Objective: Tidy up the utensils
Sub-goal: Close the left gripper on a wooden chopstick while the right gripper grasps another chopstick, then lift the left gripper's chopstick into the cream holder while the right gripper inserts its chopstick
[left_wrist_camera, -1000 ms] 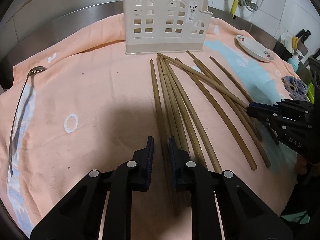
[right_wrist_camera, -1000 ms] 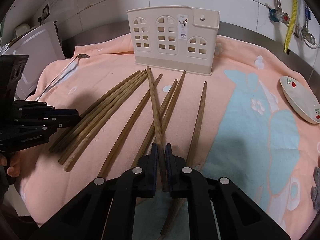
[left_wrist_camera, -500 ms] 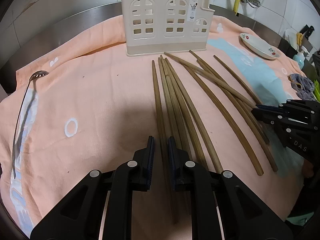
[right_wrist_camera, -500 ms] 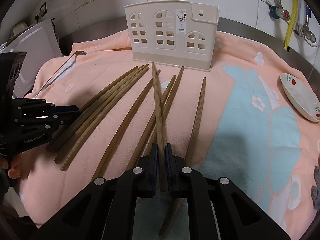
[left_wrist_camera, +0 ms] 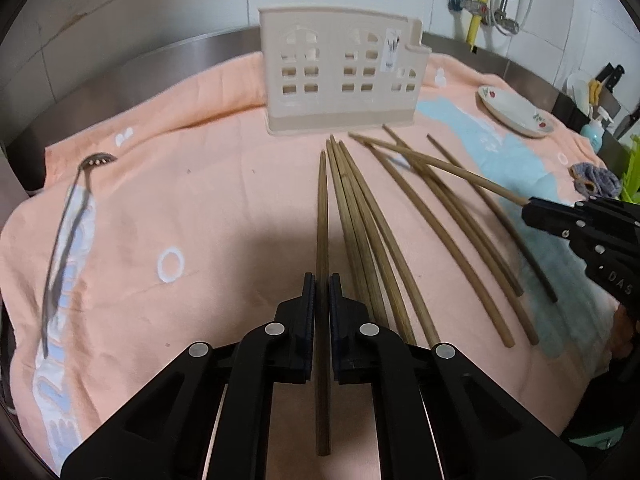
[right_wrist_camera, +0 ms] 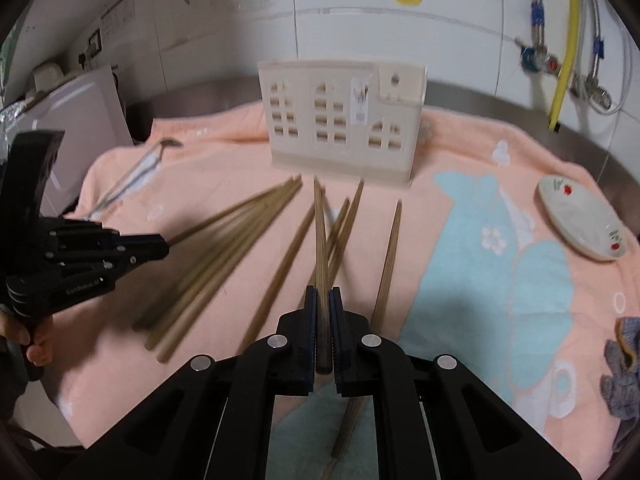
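Several long brown chopsticks [left_wrist_camera: 372,216] lie fanned on the peach towel in front of a cream house-shaped utensil holder [left_wrist_camera: 340,80], which also shows in the right wrist view [right_wrist_camera: 344,120]. My left gripper [left_wrist_camera: 322,280] is shut on one chopstick [left_wrist_camera: 322,208] and holds it raised off the towel. My right gripper [right_wrist_camera: 323,292] is shut on another chopstick [right_wrist_camera: 320,232], tilted up above the pile; it also shows in the left wrist view [left_wrist_camera: 528,206]. A slotted metal spoon [left_wrist_camera: 66,232] lies at the towel's left edge.
A small flowered dish [right_wrist_camera: 580,220] sits at the right on the towel [right_wrist_camera: 480,168]. A grey cloth [right_wrist_camera: 624,364] lies at the right edge. Pipes and a tiled wall stand behind the steel counter. A white board [right_wrist_camera: 84,116] leans at the left.
Both grippers have lifted with their chopsticks; the left jaws closed on theirs. The right chopstick now rises clear of the pile, and both cameras sit higher.
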A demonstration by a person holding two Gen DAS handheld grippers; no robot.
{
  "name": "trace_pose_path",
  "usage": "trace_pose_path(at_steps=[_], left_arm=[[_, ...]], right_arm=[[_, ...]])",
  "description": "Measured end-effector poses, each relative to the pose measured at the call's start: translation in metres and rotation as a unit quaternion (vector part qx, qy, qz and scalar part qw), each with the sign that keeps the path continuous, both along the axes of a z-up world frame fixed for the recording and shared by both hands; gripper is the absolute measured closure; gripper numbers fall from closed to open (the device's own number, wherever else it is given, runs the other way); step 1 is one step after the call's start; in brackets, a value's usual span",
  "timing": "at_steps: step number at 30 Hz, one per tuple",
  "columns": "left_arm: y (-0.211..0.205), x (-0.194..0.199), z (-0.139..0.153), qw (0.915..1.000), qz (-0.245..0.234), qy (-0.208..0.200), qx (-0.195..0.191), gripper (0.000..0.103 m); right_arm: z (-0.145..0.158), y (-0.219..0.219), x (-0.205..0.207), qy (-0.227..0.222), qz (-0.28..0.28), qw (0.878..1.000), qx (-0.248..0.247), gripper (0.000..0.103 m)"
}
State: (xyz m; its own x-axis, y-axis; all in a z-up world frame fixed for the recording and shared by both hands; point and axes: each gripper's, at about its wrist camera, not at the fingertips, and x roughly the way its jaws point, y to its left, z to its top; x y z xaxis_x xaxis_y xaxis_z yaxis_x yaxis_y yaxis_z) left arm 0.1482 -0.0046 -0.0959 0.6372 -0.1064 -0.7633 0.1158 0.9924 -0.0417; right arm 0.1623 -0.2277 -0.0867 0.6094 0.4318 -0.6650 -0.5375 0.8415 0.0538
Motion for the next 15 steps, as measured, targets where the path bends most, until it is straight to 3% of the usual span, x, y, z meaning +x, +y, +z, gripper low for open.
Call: trace_pose_path(at_steps=[8,15], left_arm=[[0.006,-0.01,0.044,0.9983,0.002,-0.058,-0.007,0.097],[0.012,-0.009,0.069,0.9968,-0.007,-0.077,-0.02,0.098]], right_arm=[[0.054,0.001,-0.011,-0.063,-0.002,0.998,0.025,0.096],[0.085,0.011,-0.005,-0.088,0.01,0.996,0.03,0.096]])
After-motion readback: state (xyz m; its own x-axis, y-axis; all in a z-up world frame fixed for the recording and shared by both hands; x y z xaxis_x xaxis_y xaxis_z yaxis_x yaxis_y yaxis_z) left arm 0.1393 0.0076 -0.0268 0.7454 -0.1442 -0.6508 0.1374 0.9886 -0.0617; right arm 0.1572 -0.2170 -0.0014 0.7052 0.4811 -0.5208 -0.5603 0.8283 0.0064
